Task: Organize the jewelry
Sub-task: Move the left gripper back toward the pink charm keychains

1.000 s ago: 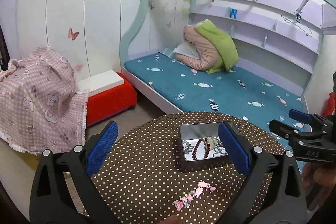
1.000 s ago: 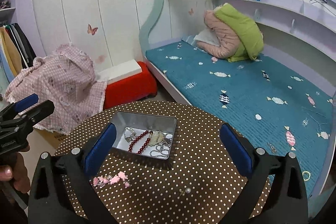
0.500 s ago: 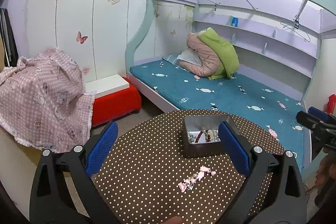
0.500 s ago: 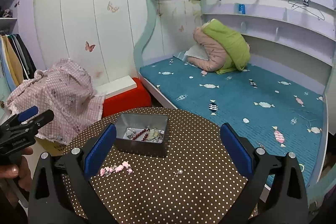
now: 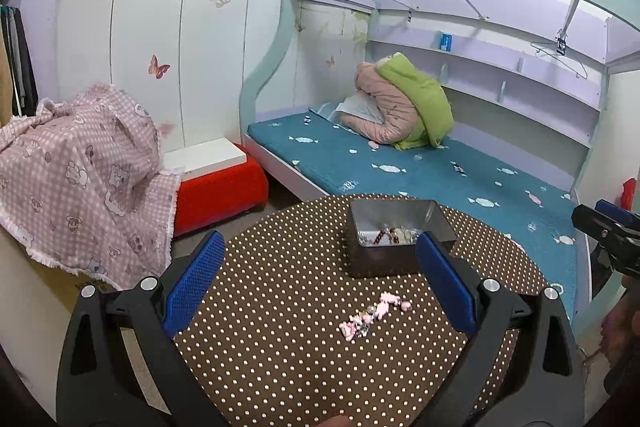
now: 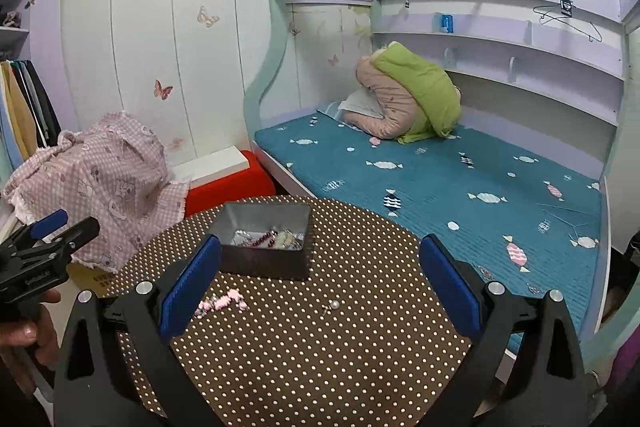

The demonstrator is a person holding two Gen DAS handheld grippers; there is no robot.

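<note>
A grey metal tin (image 5: 396, 239) (image 6: 264, 239) stands on the round brown polka-dot table (image 5: 280, 327) (image 6: 360, 327). It holds red beads and silvery chains. A pink beaded bracelet (image 5: 374, 313) (image 6: 222, 303) lies on the cloth in front of the tin. A small pearl earring (image 6: 334, 305) lies to its right in the right wrist view. My left gripper (image 5: 320, 287) is open and empty, held above the near table edge. My right gripper (image 6: 320, 287) is open and empty too, back from the tin.
A bunk bed with a teal mattress (image 5: 440, 171) stands behind the table, bedding piled on it. A red stool (image 5: 220, 187) and a pink checked cloth (image 5: 80, 179) are to the left.
Both grippers have pulled back and risen away from the table, so the tin and bracelet look smaller and farther. Both jaws stay open.
</note>
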